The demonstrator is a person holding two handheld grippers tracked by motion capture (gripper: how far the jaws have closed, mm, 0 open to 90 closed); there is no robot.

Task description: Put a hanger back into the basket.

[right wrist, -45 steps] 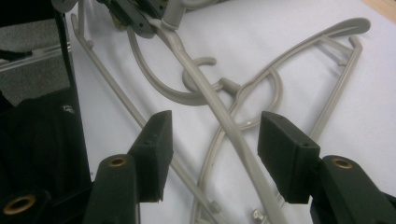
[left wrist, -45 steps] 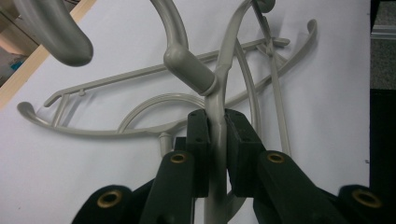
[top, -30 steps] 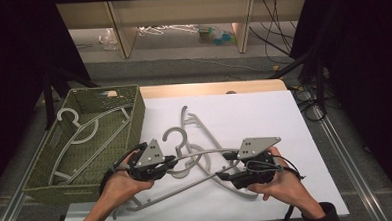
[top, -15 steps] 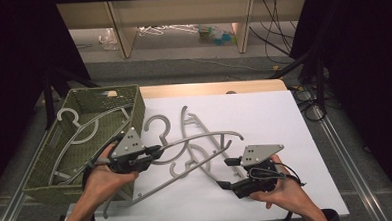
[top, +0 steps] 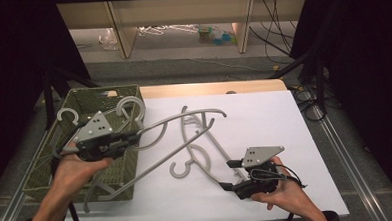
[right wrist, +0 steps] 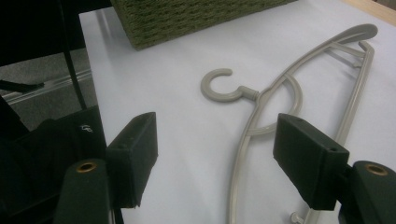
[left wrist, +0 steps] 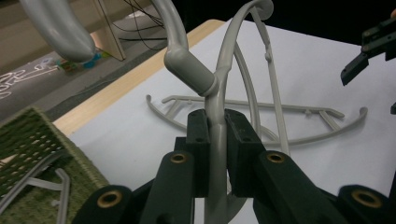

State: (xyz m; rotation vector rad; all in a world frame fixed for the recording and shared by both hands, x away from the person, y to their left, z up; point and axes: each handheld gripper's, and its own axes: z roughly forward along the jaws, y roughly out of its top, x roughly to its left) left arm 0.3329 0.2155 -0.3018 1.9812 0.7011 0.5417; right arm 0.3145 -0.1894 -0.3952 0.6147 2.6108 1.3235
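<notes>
From the high view, the left gripper (top: pixel 135 136) is clamped on a grey hanger (top: pixel 184 122) near its neck and holds it lifted and tilted, the hook (top: pixel 131 109) already above the green basket (top: pixel 51 164) at 9 o'clock on the table. I think it is held so close to the hook because from there the long arms swing less and the piece can be slid over the basket rim, where another hanger (top: pixel 66 115) already lies. The right gripper (top: pixel 226 175) waits at 5 o'clock with its jaws apart, holding nothing, just beside the second hanger (top: pixel 191 158) that rests flat on the white sheet (top: pixel 285 136). In the left gripper view, the two black pads press on the hanger's stem (left wrist: pixel 215 140) just below the thick collar, so the grip cannot slip upward; the flat hanger (left wrist: pixel 261 135) lies beyond on the sheet. In the right gripper view, the jaws stand wide open over the sheet, and the flat hanger (right wrist: pixel 261 98) lies between and past them at 12 o'clock, its hook toward the basket (right wrist: pixel 187 18). Compared with half a second ago, the held hanger has travelled toward 9 o'clock, from the middle of the sheet to the basket, while the right gripper has hardly moved.
</notes>
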